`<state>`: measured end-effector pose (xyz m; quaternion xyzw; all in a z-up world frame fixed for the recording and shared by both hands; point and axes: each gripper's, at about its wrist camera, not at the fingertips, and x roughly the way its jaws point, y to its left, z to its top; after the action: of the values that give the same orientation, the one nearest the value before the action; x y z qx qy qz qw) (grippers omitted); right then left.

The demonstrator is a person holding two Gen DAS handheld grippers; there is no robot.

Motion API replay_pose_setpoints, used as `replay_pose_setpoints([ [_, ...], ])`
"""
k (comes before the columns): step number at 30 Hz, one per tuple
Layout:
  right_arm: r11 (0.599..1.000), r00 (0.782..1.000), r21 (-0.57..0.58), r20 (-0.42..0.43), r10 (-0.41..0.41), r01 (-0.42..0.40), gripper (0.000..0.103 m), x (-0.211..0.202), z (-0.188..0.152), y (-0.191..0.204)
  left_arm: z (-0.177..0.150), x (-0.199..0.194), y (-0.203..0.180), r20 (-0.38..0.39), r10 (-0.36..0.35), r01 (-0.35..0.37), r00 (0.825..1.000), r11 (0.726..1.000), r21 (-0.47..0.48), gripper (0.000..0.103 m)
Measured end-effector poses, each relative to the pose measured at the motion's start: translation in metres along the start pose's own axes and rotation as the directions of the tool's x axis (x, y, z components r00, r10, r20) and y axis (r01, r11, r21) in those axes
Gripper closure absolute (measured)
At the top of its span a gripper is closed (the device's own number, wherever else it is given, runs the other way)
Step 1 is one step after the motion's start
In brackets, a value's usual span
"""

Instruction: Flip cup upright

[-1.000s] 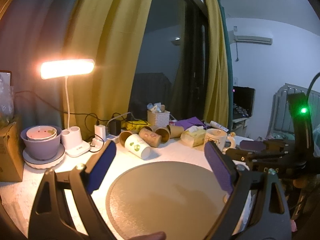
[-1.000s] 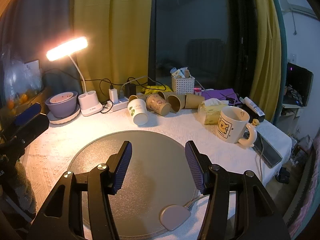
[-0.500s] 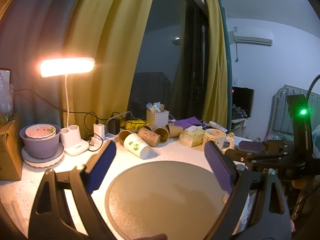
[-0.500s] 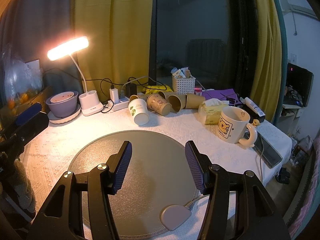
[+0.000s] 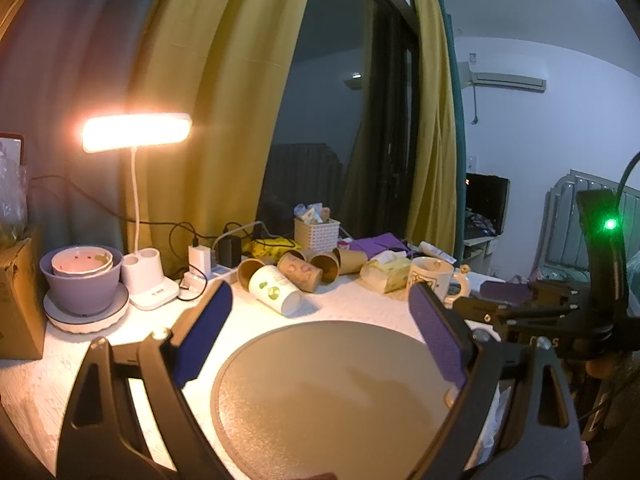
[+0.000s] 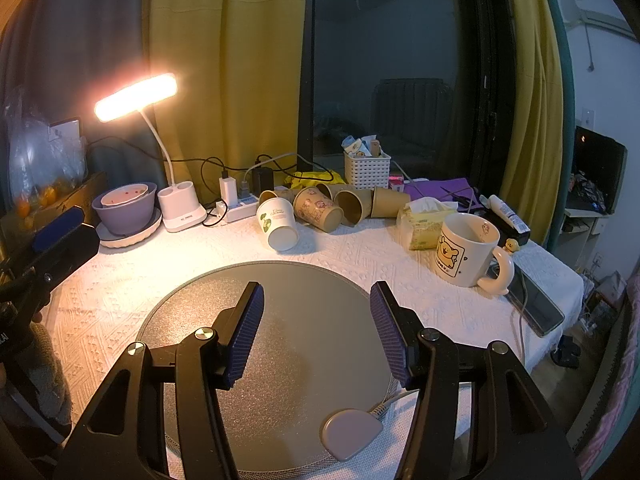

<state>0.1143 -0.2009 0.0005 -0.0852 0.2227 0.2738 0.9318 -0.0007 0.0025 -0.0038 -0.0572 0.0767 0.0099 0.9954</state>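
- Purple bowl [image 6: 127,206]: stands on a white saucer at the far left of the table [image 6: 360,248], with a smaller bowl nested inside it.
- Desk lamp [image 6: 136,96]: lit, its white base [image 6: 182,210] just beside the bowl; a power strip [image 6: 236,208] with plugged chargers lies to its right.
- Left gripper [image 5: 320,328]: fingers spread wide and holding nothing, poised above the near-left part of the round grey mat [image 5: 332,392] (its tip also shows at the left edge of the right wrist view).
- White paper cup [image 6: 278,224]: the task's cup, lying on its side on the white cloth just beyond the mat's far edge, base toward the camera, touching no gripper.
- Brown paper cups [image 6: 320,210]: 4 or so, lying on their sides in a row to the right of the white cup, the nearest just beside it.
- Right gripper [image 6: 316,328]: fingers apart and empty, hovering over the mat's centre, well short of the white cup.
- White basket [image 6: 367,168]: stands behind the brown cups.
- Tissue pack [image 6: 426,226]: lies right of the cups.
- Cartoon mug [image 6: 466,256]: upright at the right, handle pointing right.
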Motion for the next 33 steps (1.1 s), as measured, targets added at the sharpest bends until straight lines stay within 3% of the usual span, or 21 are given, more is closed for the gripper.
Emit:
replay_pose_setpoints([
  [28,1.000,1.000,0.000,0.001,0.003,-0.003,0.045,0.0002,-0.0028,-0.0005,0.0016,0.0001,0.0019,0.001,0.005,-0.005,1.000,1.000,0.000,0.012],
  [33,1.000,1.000,0.000,-0.001,0.021,-0.021,0.045,0.0063,0.0067,0.0029,0.0005,0.0084,0.0051,-0.030,0.024,-0.024,0.999,1.000,0.009,0.012],
])
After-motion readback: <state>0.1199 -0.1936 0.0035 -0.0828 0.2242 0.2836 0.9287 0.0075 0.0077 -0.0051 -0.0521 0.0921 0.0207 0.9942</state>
